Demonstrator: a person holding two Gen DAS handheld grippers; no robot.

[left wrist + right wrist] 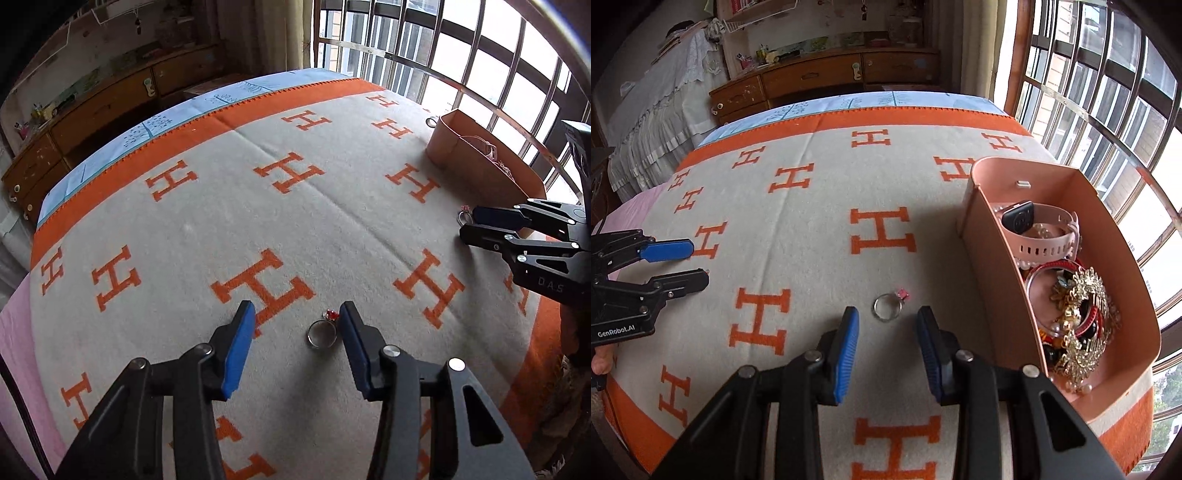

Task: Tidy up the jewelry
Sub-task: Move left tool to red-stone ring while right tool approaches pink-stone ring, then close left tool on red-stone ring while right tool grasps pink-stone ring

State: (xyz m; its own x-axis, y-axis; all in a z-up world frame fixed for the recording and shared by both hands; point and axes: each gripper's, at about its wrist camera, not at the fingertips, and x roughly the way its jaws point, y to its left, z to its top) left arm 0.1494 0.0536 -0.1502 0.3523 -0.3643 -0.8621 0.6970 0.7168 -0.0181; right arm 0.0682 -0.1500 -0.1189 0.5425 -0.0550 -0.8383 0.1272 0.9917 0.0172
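Note:
A silver ring with a red stone [322,331] lies on the blanket between the open fingers of my left gripper [297,314], close to the right finger. A second silver ring with a pink stone [888,306] lies just ahead of my open right gripper [887,317]; it also shows in the left wrist view [463,216]. A pink jewelry box [991,254] stands to the right of the right gripper, holding a pink watch [1039,230], bangles and gold pieces. The box shows in the left wrist view [476,166] too.
The bed carries a grey blanket [258,221] with orange H marks and an orange border. A barred window [1108,110] runs along the right side. A wooden dresser [820,77] stands behind the bed. Another small ring [431,121] lies beyond the box.

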